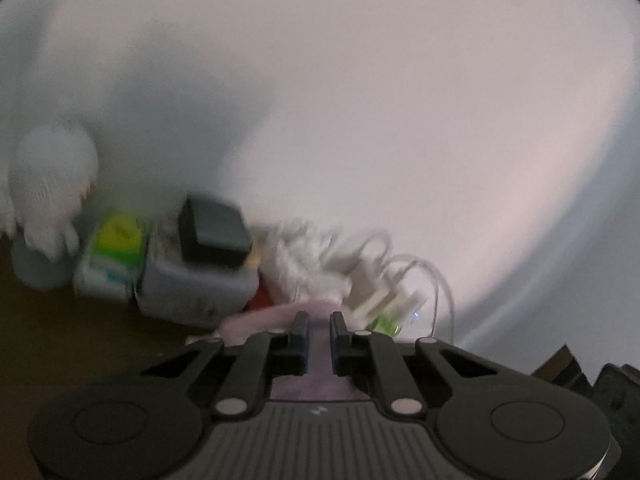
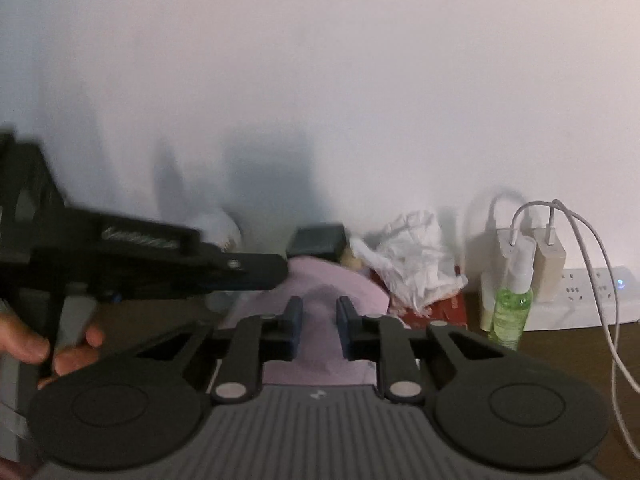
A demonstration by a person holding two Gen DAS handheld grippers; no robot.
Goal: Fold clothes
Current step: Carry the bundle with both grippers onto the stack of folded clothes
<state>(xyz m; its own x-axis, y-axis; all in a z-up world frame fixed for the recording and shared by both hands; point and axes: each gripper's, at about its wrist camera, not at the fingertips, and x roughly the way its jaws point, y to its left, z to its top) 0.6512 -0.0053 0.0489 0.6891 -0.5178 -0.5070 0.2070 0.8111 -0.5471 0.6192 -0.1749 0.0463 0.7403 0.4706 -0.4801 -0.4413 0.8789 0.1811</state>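
Both hand-held grippers, left [image 1: 319, 322] and right [image 2: 319, 308], are nearly closed on the pink cloth [image 2: 316, 280] above the counter [image 2: 560, 344], so the folding seems unfinished.

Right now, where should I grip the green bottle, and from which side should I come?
Grip the green bottle at its round body, below the white sprayer, coming from the front. It stands upright and slim. The chargers stand close behind it and a cable hangs at its right, so those sides look blocked.
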